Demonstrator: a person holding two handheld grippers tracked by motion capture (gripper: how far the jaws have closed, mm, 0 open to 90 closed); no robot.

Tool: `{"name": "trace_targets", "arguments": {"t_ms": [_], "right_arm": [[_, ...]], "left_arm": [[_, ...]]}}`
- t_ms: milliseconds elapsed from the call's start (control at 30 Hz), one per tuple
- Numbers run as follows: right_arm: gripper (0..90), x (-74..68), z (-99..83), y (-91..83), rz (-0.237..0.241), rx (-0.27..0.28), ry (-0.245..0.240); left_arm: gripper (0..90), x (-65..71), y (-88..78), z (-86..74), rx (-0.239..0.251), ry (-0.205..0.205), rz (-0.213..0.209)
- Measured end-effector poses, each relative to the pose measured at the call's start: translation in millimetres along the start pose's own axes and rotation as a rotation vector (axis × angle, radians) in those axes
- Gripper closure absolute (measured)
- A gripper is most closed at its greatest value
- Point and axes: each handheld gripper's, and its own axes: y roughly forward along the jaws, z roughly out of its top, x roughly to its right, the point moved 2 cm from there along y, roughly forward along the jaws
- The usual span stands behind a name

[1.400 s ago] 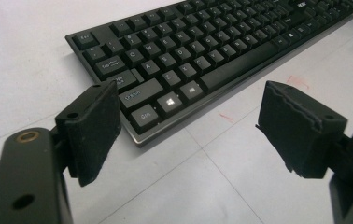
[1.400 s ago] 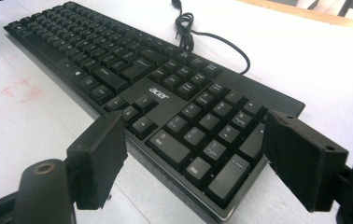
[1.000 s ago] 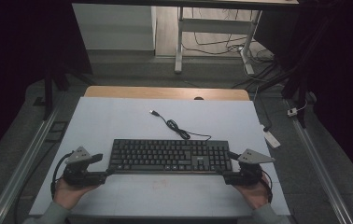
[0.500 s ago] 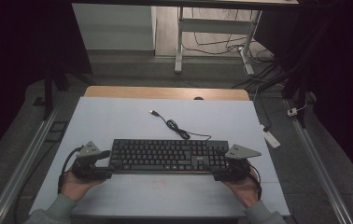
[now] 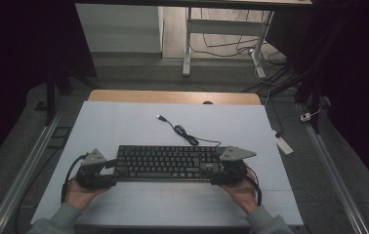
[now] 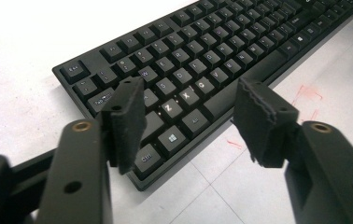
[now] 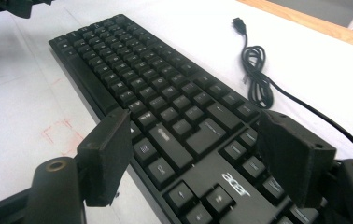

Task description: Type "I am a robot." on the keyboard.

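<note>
A flat black keyboard [image 5: 165, 162] lies lengthwise across the near part of the white table [image 5: 124, 122], its matte plastic keys in tidy rows with pale lettering. Its thin black cord [image 5: 185, 132] loops once behind it and ends in a small plug [image 5: 161, 118] lying out on the bare white surface. Beyond the white sheet a strip of pale wood [image 5: 173, 96] shows along the far edge. Faint red pen marks [image 6: 305, 95] are scrawled on the table just in front of the keyboard.

The left gripper [image 5: 105, 171] sits at the keyboard's left end, held in the person's left hand [image 5: 77, 194]. Its jaws are wide apart and hold nothing; from the left gripper view, the dark foam-like pads [image 6: 127, 122] look rough and a little chewed at the edges, one pad over the left-hand keys and the other over the front edge. Whether they touch the keyboard I cannot tell.

The right gripper [image 5: 216, 174] is at the right end, in the right hand [image 5: 243, 192]. Its jaws also gape wide, empty, with blocky pads [image 7: 107, 154] standing either side of the keys near the silver logo [image 7: 234, 182]. Each gripper carries a grey three-cornered plate [image 5: 237, 153] on top.
</note>
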Motion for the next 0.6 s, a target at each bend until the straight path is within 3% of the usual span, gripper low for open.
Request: {"name": "trace_targets", "arguments": {"t_ms": [367,600], "right_arm": [[34.7,-5.9,10.1,18.9,0.043,-0.007,0.002],[51.2,-10.4,14.1,27.7,0.067,-0.017,-0.013]], "left_arm": [[61.6,-0.4,3.7,-2.2,-0.018,0.011,-0.015],[71.4,-2.6,5.6,-3.2,-0.022,0.007,-0.007]]}}
